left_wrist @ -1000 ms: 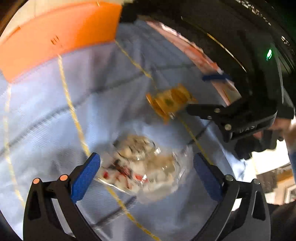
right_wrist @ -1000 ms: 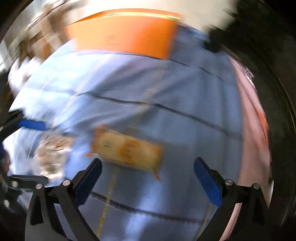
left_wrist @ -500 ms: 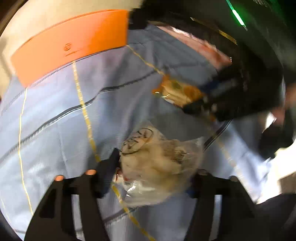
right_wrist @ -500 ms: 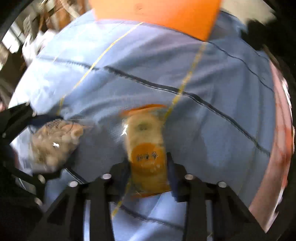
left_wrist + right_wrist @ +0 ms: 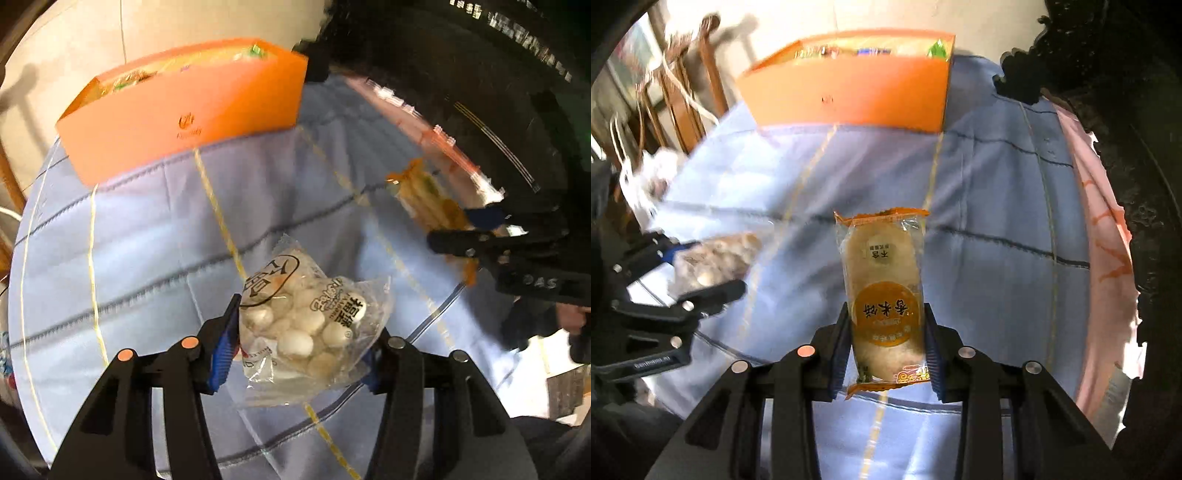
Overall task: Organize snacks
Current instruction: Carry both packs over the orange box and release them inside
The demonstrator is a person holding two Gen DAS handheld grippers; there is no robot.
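Observation:
My left gripper [image 5: 301,343] is shut on a clear bag of white round sweets [image 5: 310,317] and holds it above the blue cloth. My right gripper [image 5: 886,347] is shut on an orange rice-cracker packet [image 5: 882,291], held upright off the cloth. An orange box [image 5: 184,110] with several snacks inside stands at the far edge of the table; it also shows in the right wrist view [image 5: 849,88]. The right gripper with its packet [image 5: 436,206] shows at the right of the left wrist view; the left gripper with its bag [image 5: 713,262] shows at the left of the right wrist view.
A blue quilted cloth [image 5: 147,236] with yellow and dark lines covers the table. A pink strip [image 5: 1104,258] runs along its right side beside dark carved furniture [image 5: 1145,147]. Wooden chairs [image 5: 683,103] stand at the back left.
Both grippers closed on their snacks and lifted them off the cloth. The views now tilt up toward the orange box, whose open top shows.

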